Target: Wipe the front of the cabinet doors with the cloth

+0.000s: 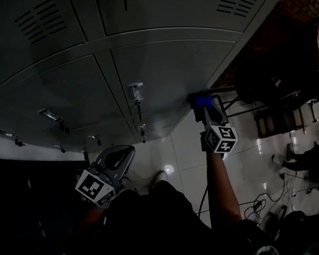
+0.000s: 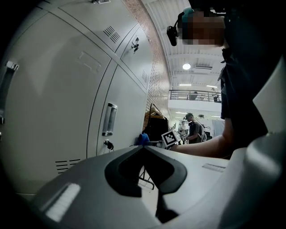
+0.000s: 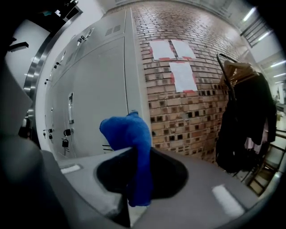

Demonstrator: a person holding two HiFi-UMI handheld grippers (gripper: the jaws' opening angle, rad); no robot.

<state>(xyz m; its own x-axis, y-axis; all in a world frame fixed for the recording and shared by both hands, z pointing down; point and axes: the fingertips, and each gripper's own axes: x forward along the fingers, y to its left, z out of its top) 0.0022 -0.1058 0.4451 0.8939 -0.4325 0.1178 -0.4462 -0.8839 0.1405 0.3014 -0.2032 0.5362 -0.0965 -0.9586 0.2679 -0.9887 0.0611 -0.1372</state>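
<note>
The grey cabinet doors [image 1: 160, 68] fill the top of the head view. My right gripper [image 1: 204, 108] is shut on a blue cloth [image 1: 200, 99], held at the lower right corner of a door, close to its surface. In the right gripper view the cloth [image 3: 132, 150] bulges up out of the pinched jaws, with the door [image 3: 98, 89] just beyond on the left. My left gripper [image 1: 117, 155] hangs low by my body, away from the doors. Its jaws [image 2: 144, 148] meet at the tips with nothing between them, and the cloth [image 2: 142, 138] shows far off past them.
Each door carries a metal handle [image 1: 136, 92] and a padlock [image 3: 65, 142]. A brick wall [image 3: 187, 89] with paper sheets adjoins the cabinet on the right. A rack of dark coats [image 3: 246, 120] stands next to it. Cables [image 1: 260, 204] lie on the tiled floor.
</note>
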